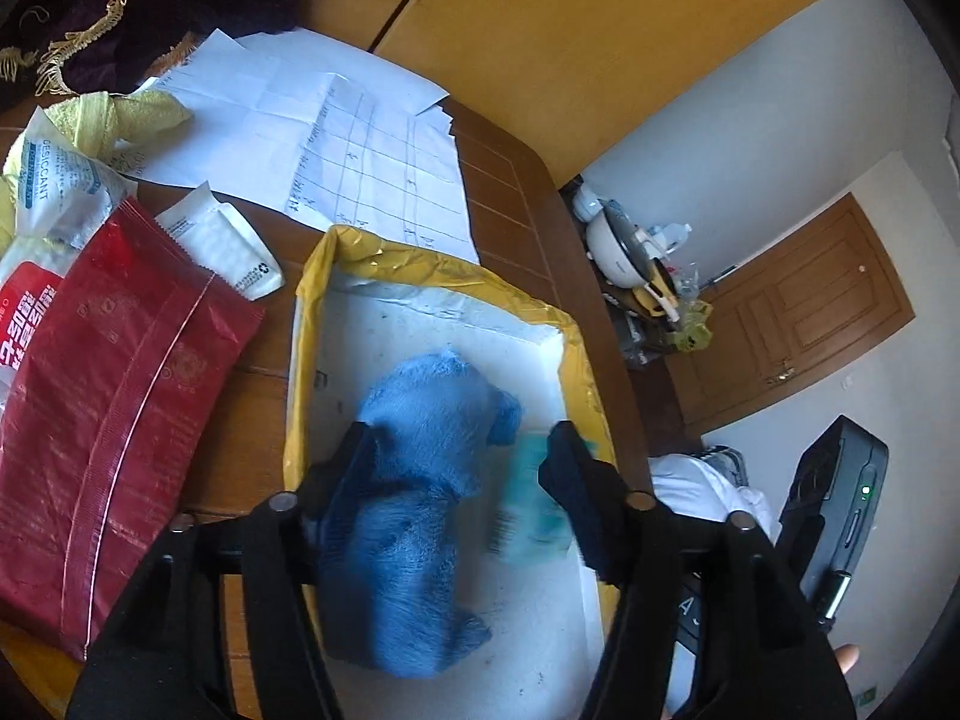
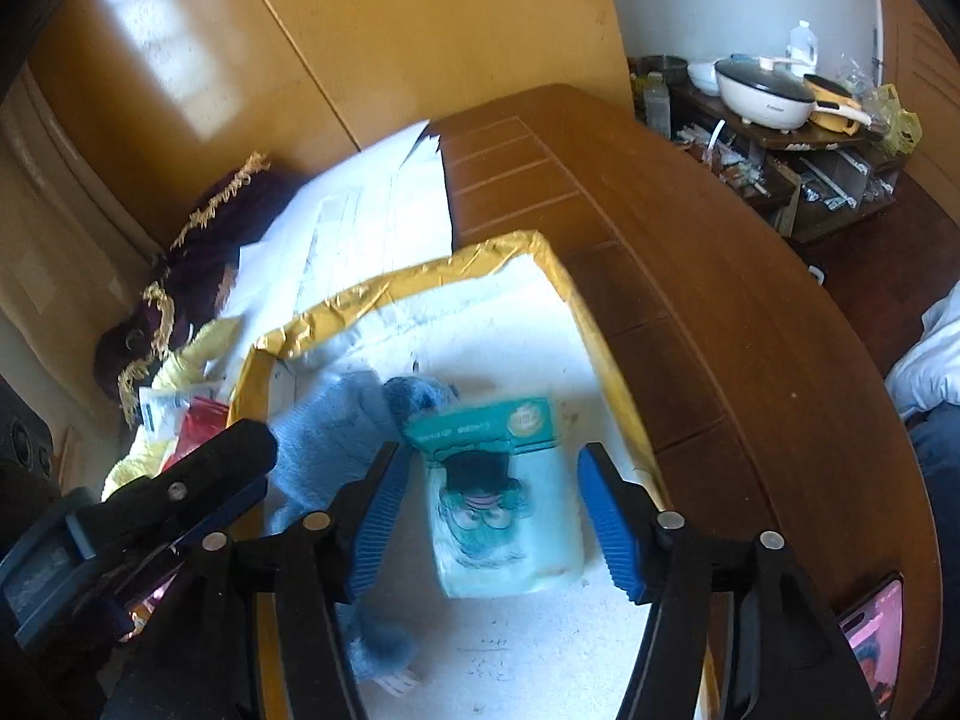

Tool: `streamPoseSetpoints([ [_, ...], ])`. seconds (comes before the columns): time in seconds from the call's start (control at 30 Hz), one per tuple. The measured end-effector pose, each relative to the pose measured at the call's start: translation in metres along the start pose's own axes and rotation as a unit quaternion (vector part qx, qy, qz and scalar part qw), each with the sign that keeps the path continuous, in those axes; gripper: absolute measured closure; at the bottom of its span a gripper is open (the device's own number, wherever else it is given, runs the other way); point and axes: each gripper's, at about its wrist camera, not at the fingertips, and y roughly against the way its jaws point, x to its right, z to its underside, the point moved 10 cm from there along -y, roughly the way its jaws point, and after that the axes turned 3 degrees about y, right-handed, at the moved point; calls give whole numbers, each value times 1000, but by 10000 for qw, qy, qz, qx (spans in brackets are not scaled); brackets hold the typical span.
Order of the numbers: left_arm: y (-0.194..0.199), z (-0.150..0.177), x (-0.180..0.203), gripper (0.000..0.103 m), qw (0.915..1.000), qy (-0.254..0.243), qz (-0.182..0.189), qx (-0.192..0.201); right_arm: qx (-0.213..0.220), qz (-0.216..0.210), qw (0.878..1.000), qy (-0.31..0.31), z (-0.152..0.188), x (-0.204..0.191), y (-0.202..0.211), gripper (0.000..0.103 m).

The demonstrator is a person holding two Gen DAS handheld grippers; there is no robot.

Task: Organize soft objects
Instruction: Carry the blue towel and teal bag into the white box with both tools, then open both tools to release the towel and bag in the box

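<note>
At my left gripper (image 1: 456,474) the jaws stand wide either side of a blue plush toy (image 1: 414,480) that lies inside the white box with yellow-taped rim (image 1: 312,312); only the left pad seems to brush the fur, so I read it as let go, not held. My right gripper (image 2: 489,516) hangs just above the same box, jaws wide around a pale green tissue pack (image 2: 510,516) printed with a cartoon face; whether the pack rests on the box floor or hangs just clear I cannot tell, as the view is blurred. By my count 2 soft things are in the box, side by side and touching or nearly so. Beyond the box, on the wooden counter (image 1: 516,180), more is left to sort: a red foil packet (image 1: 114,408) just beside the box's left wall, white desiccant sachets (image 1: 54,192), a yellow cloth (image 1: 138,114), and farthest off a dark fringed cloth (image 1: 138,6) by loose sheets of paper (image 1: 336,120). I judge the job begun, well short of finished.
</note>
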Motion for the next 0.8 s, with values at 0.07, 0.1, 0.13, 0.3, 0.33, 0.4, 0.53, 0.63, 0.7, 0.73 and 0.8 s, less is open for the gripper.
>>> streamPoseSetpoints([
  [0.07, 2, 1, 3, 36, 10000, 2, 39, -10, 97, -61, 9999, -16, -2, -1, 4, 34],
  [0.1, 4, 2, 3, 36, 10000, -4, 28, -9, 133, -84, 9999, -19, -3, -2, 6, 34],
  [0.13, 6, 4, 4, 36, 10000, -13, 22, -12, 178, -126, 9998, -15, -4, -3, 8, 34],
  [0.3, 20, 7, 7, 36, 9999, 2, 118, 47, 447, -486, 9978, -5, -9, -13, 20, 34],
  [0.33, 24, 8, 6, 36, 9999, 21, 130, 63, 524, -630, 9966, 37, -10, -19, 24, 34],
  [0.4, 32, 11, 5, 36, 9998, 41, 158, 111, 597, -804, 9949, 130, -10, -27, 28, 34],
  [0.53, 49, 15, 0, 36, 9994, -6, 95, 330, 652, -997, 9919, 444, -7, -48, 33, 34],
  [0.63, 61, 17, -3, 36, 9987, -30, 7, 513, 692, -1031, 9899, 688, -5, -60, 35, 34],
  [0.7, 70, 19, -7, 36, 9980, -4, -46, 625, 681, -1011, 9894, 784, -2, -66, 35, 34],
  [0.73, 74, 19, -8, 36, 9977, -11, -75, 674, 653, -1004, 9895, 810, -1, -68, 33, 34],
  [0.8, 81, 20, -9, 36, 9970, -8, -98, 763, 613, -1020, 9896, 803, 0, -67, 32, 34],
])
